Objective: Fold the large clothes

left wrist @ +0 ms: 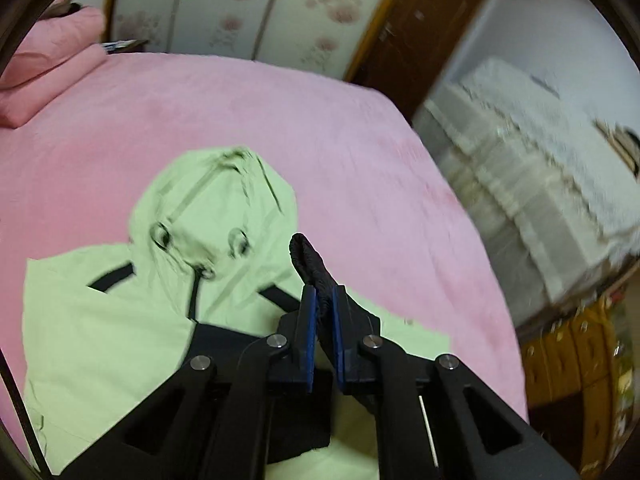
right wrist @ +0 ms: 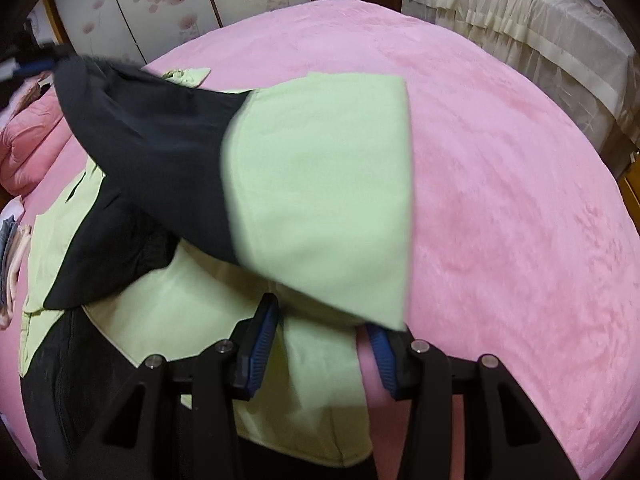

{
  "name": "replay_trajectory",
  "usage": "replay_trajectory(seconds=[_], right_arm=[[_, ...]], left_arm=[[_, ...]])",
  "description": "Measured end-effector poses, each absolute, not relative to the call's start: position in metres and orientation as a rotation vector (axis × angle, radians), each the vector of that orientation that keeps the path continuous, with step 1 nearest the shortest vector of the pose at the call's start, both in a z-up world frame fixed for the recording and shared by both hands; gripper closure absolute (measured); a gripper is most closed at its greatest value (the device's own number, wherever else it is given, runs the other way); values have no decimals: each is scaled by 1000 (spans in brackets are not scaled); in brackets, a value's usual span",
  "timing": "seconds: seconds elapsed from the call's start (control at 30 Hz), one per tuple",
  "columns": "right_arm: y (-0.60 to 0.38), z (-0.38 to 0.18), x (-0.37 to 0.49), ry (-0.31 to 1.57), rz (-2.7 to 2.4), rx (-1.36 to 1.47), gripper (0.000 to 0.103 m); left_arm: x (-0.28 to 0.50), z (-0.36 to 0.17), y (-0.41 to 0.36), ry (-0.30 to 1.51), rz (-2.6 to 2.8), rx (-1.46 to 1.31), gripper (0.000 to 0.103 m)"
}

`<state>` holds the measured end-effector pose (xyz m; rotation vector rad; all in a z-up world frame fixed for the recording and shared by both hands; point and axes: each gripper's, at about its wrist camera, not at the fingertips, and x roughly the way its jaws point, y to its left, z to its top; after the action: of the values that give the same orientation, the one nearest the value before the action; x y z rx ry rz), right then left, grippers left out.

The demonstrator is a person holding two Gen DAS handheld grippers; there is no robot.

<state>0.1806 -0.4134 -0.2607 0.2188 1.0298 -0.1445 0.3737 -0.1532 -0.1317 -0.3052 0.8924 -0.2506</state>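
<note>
A light green and black hooded jacket [left wrist: 100, 320] lies spread on the pink bed [left wrist: 360, 152], its hood [left wrist: 212, 208] pointing away from me. My left gripper [left wrist: 324, 292] is shut on the black cuff [left wrist: 308, 256] of one sleeve, which sticks out past the blue pads. In the right wrist view that sleeve [right wrist: 312, 184] hangs lifted across the jacket, its black end rising toward the upper left. My right gripper [right wrist: 320, 320] sits low over the jacket's green edge with its jaws apart. Its fingertips are hidden under the sleeve's green part, and flat green cloth lies between the pads.
Pink folded bedding [left wrist: 48, 64] is stacked at the bed's far left. Floral wardrobe doors [left wrist: 240, 0] and a brown door [left wrist: 420, 28] stand behind the bed. Cream-draped furniture [right wrist: 520, 28] lines the right side. Some folded clothes [right wrist: 10, 256] lie at the bed's left edge.
</note>
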Motion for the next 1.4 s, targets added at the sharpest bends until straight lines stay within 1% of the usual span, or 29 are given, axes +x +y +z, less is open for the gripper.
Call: replay_trajectory(seconds=[0.1,0.2,0.27,0.4,0.47,0.57,0.7,0.73,0.83,0.9,0.97,1.07,1.17,1.23,1.3,1.37,1.4], right_arm=[[-410,-260,187,1020,-130,192,58],[-408,-259,191,1009,-122,148,58],[-409,-258,192,1003,-116,127,58],[-411,-259,194,1001,-97,84,58],[-412,-259,196,1006,-92,80,58],[-414,-257,198,991,-91,64,58],[-421,-257,204,985,-103,27,58],[-423,-257,205,988,-95,38,58],[-431,-256,206,993,-83,82,58],[-438,-257,207,1002,-81,135,58],[-443,-259,209,1022,-82,197,57],[-447,-258,204,1050,-112,255,57],[-448,-243,189,1029,-143,307,57],[-447,-231,179,982,-119,376,58],[-439,-223,175,932,-36,480,69],[-428,-226,181,927,43,547,92],[-419,-231,187,937,82,579,97]], left_arm=[[366,-120,-127,852,-207,-308,98],[356,-126,-98,870,-84,-248,98],[347,-133,-78,882,-39,-258,98],[333,-171,-41,957,85,-275,98],[322,-194,-31,983,126,-252,98],[313,-234,-18,1079,231,-188,98],[298,-280,14,1147,320,-260,97],[297,-286,18,1154,338,-269,100],[295,-304,40,1188,465,-223,100],[293,-313,56,1218,496,-276,100],[287,-313,63,1207,469,-335,100],[277,-303,52,1178,402,-323,99],[272,-285,29,1142,294,-294,97],[270,-276,7,1114,162,-301,97],[272,-273,-16,1125,32,-344,97],[279,-277,-44,1168,-72,-376,97],[284,-283,-60,1184,-114,-377,97]])
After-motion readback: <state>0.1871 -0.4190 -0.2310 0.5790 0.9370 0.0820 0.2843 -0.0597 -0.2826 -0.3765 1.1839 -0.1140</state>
